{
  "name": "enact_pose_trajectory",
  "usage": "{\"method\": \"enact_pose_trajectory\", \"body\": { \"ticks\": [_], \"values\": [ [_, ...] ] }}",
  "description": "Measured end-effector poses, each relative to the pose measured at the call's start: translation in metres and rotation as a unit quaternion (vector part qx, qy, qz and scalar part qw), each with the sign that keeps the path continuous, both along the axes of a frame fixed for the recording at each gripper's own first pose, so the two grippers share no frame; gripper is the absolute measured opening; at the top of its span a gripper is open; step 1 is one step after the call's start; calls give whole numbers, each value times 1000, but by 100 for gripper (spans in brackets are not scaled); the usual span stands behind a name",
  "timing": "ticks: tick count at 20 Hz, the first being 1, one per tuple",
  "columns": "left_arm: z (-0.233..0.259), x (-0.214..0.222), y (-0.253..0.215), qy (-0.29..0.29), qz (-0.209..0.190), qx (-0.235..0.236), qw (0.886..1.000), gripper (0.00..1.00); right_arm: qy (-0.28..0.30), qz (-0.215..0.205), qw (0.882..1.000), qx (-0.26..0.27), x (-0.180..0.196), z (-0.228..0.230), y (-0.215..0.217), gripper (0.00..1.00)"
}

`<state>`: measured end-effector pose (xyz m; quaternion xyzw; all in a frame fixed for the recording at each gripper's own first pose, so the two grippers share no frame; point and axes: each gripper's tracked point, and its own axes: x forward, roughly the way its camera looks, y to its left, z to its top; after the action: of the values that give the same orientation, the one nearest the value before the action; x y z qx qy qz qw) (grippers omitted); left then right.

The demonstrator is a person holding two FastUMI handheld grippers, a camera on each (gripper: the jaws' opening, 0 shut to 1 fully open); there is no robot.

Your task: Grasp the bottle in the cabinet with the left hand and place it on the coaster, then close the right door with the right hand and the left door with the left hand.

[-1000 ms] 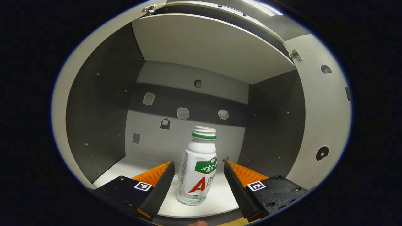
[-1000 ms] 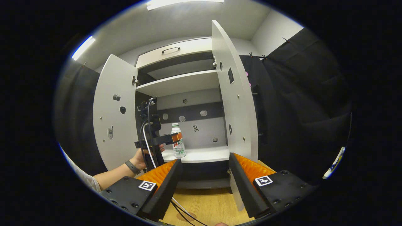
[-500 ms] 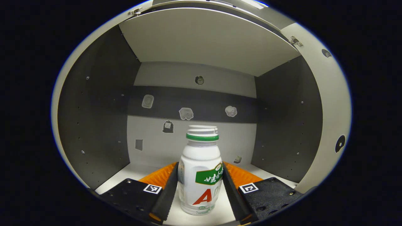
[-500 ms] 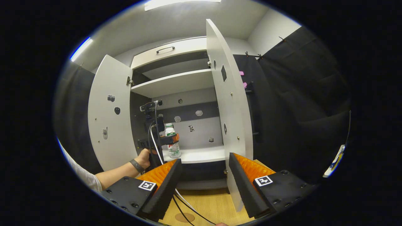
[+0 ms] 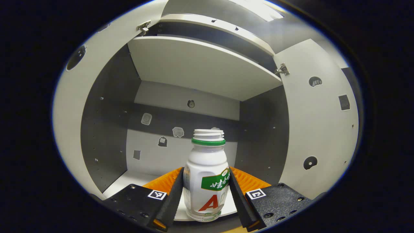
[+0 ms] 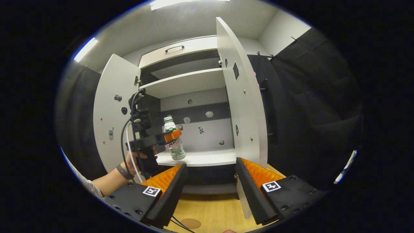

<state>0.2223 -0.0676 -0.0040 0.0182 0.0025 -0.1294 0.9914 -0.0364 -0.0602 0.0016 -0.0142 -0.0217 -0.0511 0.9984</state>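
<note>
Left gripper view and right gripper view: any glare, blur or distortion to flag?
Left gripper view: sharp; fisheye bows the shelf; bottle evenly lit, no glare. Right gripper view: ceiling lights blown out, right door curved by the lens, coaster dim at the edge.

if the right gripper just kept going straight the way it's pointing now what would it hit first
Most likely the front edge of the cabinet's bottom shelf, which lies straight ahead between the open right gripper's fingers. The open right door stands just to the side and might catch first; depth is hard to judge.
</note>
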Motion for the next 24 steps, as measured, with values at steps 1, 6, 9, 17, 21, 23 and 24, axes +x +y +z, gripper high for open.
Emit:
{"method": "enact_pose_trajectory", "body": {
  "ticks": [1,6,9,17,21,23,24],
  "values": [
    [3,-11,1,-1,-2,-3,1000,75,1,3,1000,0,2,0,2,98],
    [11,-62,18,-11,9,-14,1000,75,5,29,1000,7,6,-4,20,98],
    [-4,-93,29,-11,25,21,999,75,1,49,999,14,8,-2,34,98],
    [-126,-165,26,17,34,39,999,75,0,59,998,-4,21,-1,44,98],
    [-195,-199,8,34,4,55,998,75,6,56,998,-6,26,-5,47,98],
    [-218,-210,7,37,7,52,998,76,12,57,998,-1,27,-9,49,98],
    [-226,-214,8,34,15,58,998,75,16,55,998,0,28,-10,49,98]
  ]
}}
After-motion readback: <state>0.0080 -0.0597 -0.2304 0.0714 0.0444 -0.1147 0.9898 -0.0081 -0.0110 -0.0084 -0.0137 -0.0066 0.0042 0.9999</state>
